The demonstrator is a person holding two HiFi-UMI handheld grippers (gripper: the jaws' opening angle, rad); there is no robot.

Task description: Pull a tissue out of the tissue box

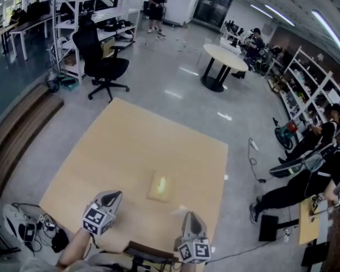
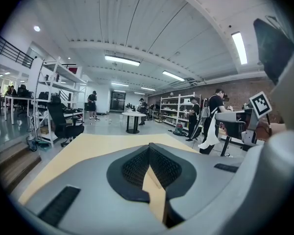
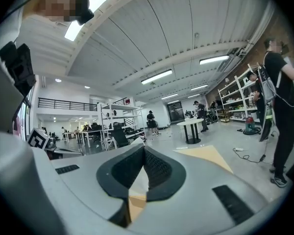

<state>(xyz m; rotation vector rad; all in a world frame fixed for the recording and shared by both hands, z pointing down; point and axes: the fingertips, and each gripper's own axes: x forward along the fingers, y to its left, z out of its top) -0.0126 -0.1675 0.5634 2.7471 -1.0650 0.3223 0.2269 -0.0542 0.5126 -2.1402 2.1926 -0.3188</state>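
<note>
The tissue box (image 1: 161,186) sits on the table (image 1: 130,146) just ahead of the left gripper (image 1: 110,197) and right gripper (image 1: 192,219), probably easy to reach. Both are pinched closed, holding nothing.

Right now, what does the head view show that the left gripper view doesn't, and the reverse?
Only head view: the tissue box on the wooden table, ahead of the left gripper and right gripper, touched by neither. Only left gripper view: that gripper's jaws close up, together with nothing between them, plus the ceiling lights. Both: the wooden table, the black office chair, the round white table.
</note>
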